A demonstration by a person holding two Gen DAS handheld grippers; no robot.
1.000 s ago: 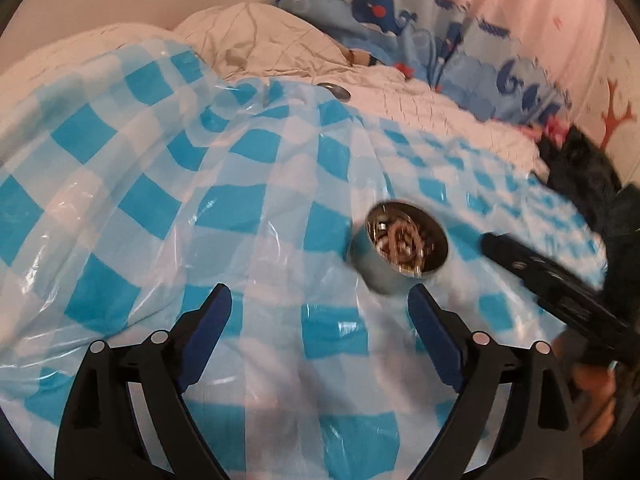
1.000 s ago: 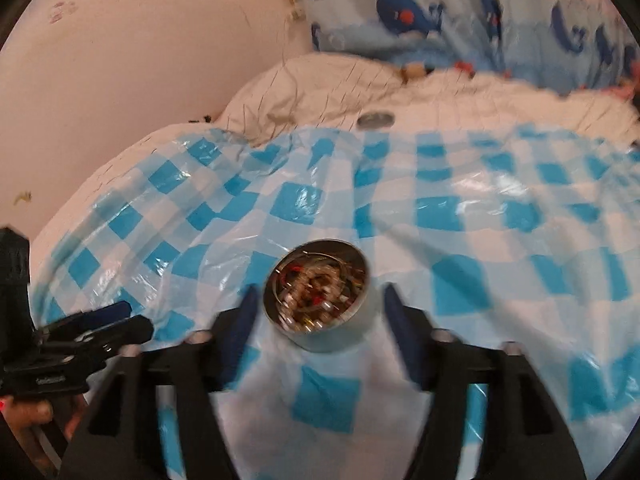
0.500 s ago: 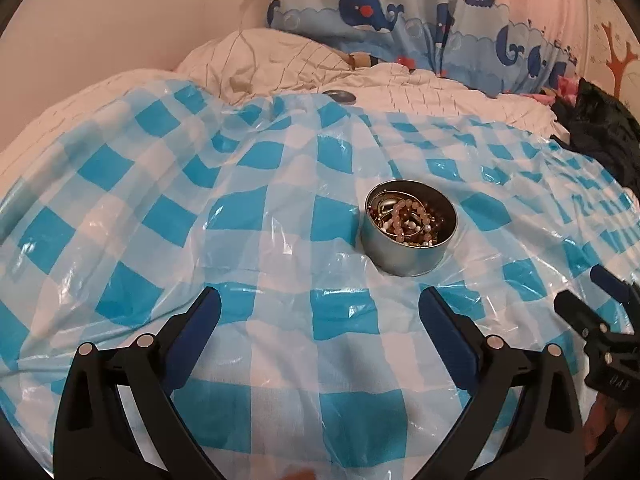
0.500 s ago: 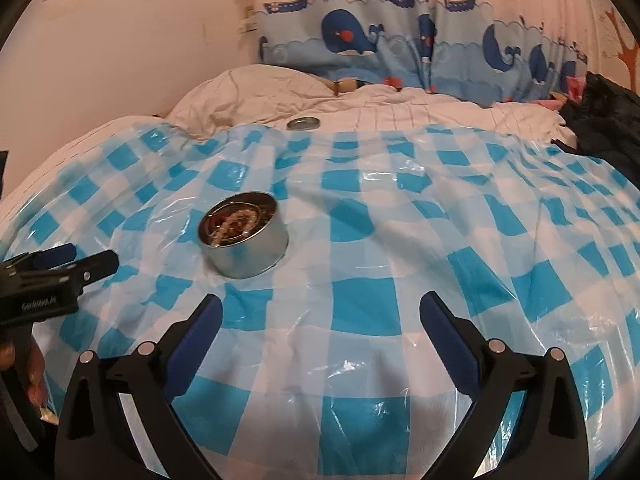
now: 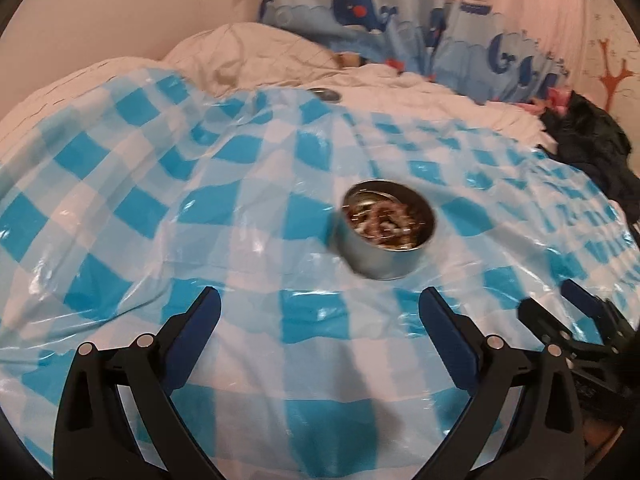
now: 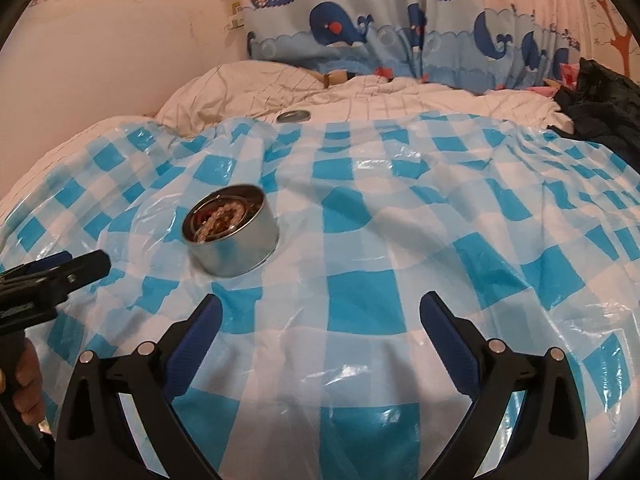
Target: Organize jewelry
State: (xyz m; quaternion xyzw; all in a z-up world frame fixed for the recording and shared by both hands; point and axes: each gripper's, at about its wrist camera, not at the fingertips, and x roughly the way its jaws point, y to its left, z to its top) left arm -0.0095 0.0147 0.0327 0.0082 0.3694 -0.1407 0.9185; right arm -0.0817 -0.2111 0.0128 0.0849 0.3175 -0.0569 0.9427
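A round metal tin [image 5: 380, 260] stands upright on the blue-and-white checked plastic sheet [image 5: 160, 208], filled with beaded bracelets [image 5: 384, 220]. My left gripper [image 5: 319, 300] is open and empty, with the tin just beyond its right finger. In the right wrist view the tin [image 6: 236, 252] and its beads [image 6: 222, 216] lie ahead to the left. My right gripper [image 6: 320, 304] is wide open over bare sheet, nothing between its fingers. The tin sits between the two grippers, touched by neither.
A flat metal lid [image 6: 294, 116] lies on the white bedding at the sheet's far edge. Whale-print fabric [image 6: 340, 28] hangs behind, a wall on the left. A black garment [image 5: 592, 148] is heaped at the right. A hand [image 6: 28, 380] holds the left gripper [image 6: 60, 268].
The right gripper, whose fingers flanked the tin a second ago, has drawn back to the right and opened wide. The left gripper's jaws opened a little more.
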